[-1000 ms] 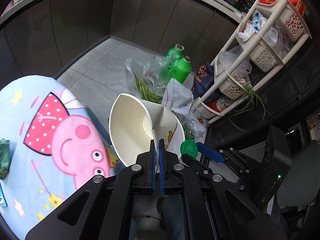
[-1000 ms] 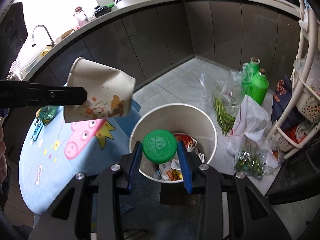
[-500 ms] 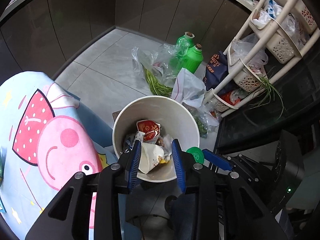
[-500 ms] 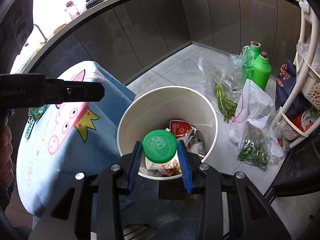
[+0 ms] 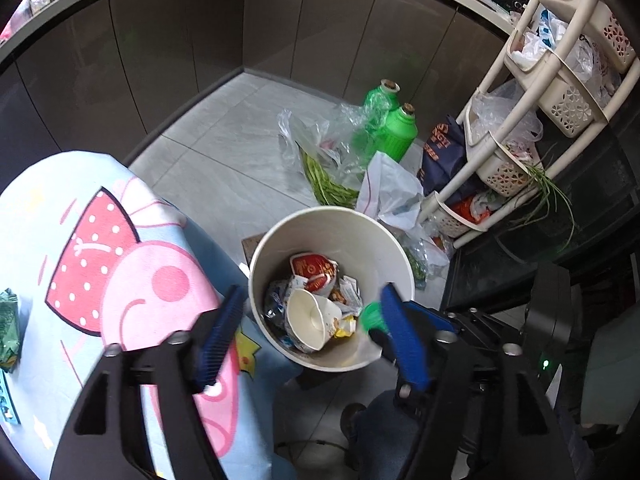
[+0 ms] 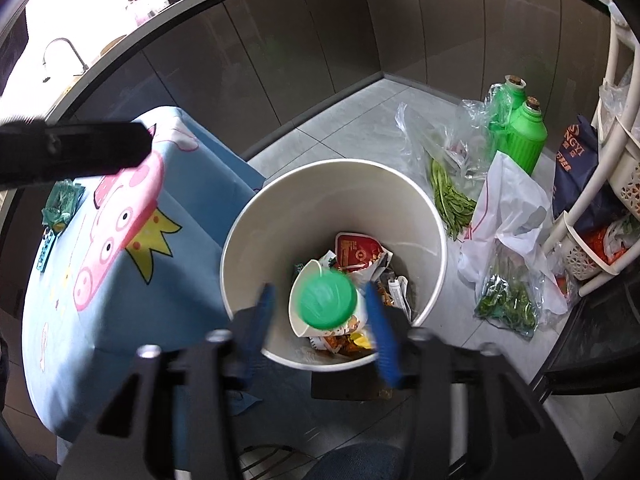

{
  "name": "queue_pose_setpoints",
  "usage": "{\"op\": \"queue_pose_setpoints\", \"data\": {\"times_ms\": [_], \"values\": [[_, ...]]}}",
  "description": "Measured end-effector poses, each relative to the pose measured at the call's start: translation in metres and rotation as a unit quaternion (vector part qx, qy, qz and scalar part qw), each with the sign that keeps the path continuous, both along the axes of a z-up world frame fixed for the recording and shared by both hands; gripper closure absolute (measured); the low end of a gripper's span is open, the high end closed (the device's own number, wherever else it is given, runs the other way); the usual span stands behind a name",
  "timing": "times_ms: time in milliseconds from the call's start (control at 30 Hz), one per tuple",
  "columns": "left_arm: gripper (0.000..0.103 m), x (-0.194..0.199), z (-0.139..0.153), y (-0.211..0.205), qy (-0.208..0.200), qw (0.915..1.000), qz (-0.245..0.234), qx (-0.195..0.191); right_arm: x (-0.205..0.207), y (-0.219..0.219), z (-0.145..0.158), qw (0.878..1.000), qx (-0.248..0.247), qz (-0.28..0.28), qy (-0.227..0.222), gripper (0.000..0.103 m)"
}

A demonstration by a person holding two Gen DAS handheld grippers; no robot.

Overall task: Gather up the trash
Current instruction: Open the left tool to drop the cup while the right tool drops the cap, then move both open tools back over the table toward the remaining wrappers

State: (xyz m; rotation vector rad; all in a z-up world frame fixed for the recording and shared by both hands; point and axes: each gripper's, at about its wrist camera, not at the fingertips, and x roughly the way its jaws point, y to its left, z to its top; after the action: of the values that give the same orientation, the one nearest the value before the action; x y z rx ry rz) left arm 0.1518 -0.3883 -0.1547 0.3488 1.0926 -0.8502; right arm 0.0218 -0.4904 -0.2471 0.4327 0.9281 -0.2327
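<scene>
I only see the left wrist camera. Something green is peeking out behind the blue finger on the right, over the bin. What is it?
Observer: The right wrist view shows it whole. It is a round green lid between the right gripper's opening jaws, above the bin.
Operator: Is it being squeezed?
Observer: It seems not. A gap shows on each side of the lid, and the lid looks blurred.
Operator: Is there anything else I can't see?
Observer: A tap stands high at the far left of that view.
</scene>
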Motion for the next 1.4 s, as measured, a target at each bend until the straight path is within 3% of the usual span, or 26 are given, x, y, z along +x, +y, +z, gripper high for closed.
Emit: {"op": "queue_pose_setpoints", "data": {"times_ms": [67, 200, 400, 733, 1100, 1400], "values": [[0.018, 0.001, 0.003, 0.003, -0.010, 0.9999, 0.008, -0.002, -0.001, 0.002, 0.001, 1.000, -0.002, 0.006, -0.007, 0.023], [0.015, 0.003, 0.004, 0.007, -0.015, 0.9998, 0.014, -0.001, -0.002, 0.005, 0.005, 1.000, 0.001, 0.013, -0.013, 0.004], [0.015, 0.002, 0.011, 0.015, -0.019, 0.9996, 0.022, -0.006, 0.000, 0.010, 0.016, 1.000, -0.002, 0.021, -0.016, 0.004], [0.009, -0.014, 0.056, 0.055, -0.097, 0.9918, 0.083, -0.013, 0.004, 0.030, 0.053, 0.998, -0.020, 0.042, -0.038, 0.003], [0.009, -0.014, 0.082, 0.133, -0.096, 0.9808, 0.166, -0.038, 0.014, 0.070, 0.085, 0.994, -0.044, 0.087, -0.054, 0.003], [0.009, -0.001, 0.080, 0.224, -0.073, 0.9618, 0.261, -0.040, 0.032, 0.110, 0.102, 0.988, -0.046, 0.135, -0.061, 0.003]]}}
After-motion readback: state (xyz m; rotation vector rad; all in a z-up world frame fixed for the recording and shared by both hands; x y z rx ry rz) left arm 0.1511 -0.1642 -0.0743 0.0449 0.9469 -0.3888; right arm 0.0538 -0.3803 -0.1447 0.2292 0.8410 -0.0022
